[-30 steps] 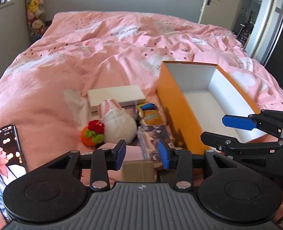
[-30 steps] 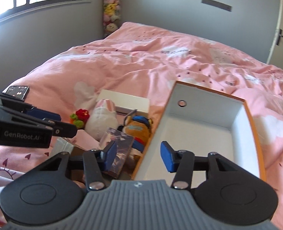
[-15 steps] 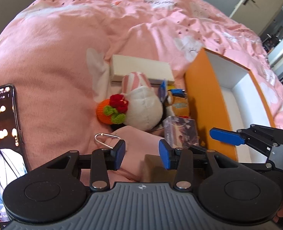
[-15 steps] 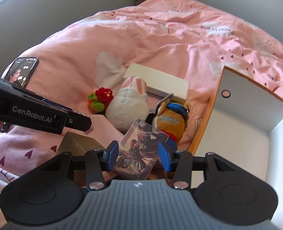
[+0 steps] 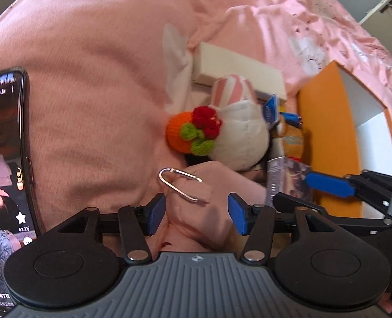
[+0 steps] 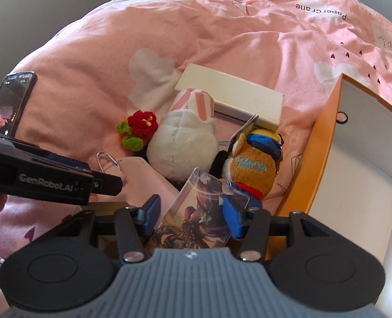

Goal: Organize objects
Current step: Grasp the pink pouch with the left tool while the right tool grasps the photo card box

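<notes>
Pink bedding (image 6: 222, 26) printed with white clouds and small hearts covers the whole surface; all items lie on it. Orange box (image 6: 302, 164), white inside, sits open at the right, nothing visible in the part of it that shows. Flat white box (image 6: 235, 95) lies behind the toys. White rabbit plush (image 6: 182, 143) with pink-striped ears rests against that box; beside it on the right, an orange plush (image 6: 251, 164) in a blue cap, just left of the orange box wall. Phone (image 5: 5, 159), screen lit, lies far left. Pink pouch (image 5: 196, 198) with a silver clip (image 5: 180, 182) lies in front of the rabbit. Clear card case (image 6: 198, 217) with dark artwork leans in front of the orange plush. Crochet flower (image 6: 140, 127), red with green and orange, touches the rabbit's left side. Left gripper (image 5: 196, 212): jaws opening, straddling the pouch, pads not pressing it. Right gripper (image 6: 190, 214): jaws opening, card case between them, not clamped.
</notes>
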{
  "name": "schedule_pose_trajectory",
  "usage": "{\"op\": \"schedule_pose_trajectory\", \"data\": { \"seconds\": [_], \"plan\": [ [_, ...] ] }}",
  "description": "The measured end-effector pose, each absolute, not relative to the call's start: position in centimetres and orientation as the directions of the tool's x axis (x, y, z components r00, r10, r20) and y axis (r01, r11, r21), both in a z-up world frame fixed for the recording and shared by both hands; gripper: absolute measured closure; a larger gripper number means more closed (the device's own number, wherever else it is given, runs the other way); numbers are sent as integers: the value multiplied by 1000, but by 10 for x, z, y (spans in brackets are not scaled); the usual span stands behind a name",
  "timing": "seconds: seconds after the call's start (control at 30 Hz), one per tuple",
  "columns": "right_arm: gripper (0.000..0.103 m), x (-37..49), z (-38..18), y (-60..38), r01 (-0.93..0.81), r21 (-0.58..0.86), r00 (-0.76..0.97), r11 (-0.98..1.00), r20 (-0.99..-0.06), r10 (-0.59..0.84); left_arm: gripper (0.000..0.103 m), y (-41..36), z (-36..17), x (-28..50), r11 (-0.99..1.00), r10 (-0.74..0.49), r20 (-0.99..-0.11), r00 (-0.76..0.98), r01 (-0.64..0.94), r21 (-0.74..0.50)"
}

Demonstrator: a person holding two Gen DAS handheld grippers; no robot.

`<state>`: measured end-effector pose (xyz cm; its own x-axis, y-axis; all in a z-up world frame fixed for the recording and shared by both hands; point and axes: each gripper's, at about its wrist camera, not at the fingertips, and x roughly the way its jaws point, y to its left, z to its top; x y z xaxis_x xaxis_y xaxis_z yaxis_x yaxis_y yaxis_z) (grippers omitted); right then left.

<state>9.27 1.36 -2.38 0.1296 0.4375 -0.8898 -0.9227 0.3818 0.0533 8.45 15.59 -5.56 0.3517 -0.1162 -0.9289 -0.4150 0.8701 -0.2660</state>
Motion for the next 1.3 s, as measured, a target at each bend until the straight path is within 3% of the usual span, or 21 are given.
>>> {"op": "schedule_pose_trajectory", "data": {
  "seconds": [0.27,0.43,0.67,1.1,1.27,1.3],
  "plan": [
    [23,97,-34,35,-958,-32,132,286,-932,337,29,149,-76,94,884,-96,-947,306,-411,-223],
    [21,102,-40,44,-974,-60,124,217,-947,296,30,150,-87,97,877,-127,-942,309,-408,-252],
    [37,107,-34,36,-978,-50,113,203,-943,312,58,149,-73,83,879,-99,-920,380,-400,-260],
    [52,106,1,16,-974,-2,106,227,-888,448,67,126,-5,87,929,-41,-807,589,-275,-248],
    [56,104,4,16,-970,22,92,242,-889,449,69,120,7,96,921,-117,-764,634,-219,-322],
    [61,104,3,16,-969,30,85,245,-892,445,69,121,1,101,905,-160,-767,621,-219,-366]
  ]
}}
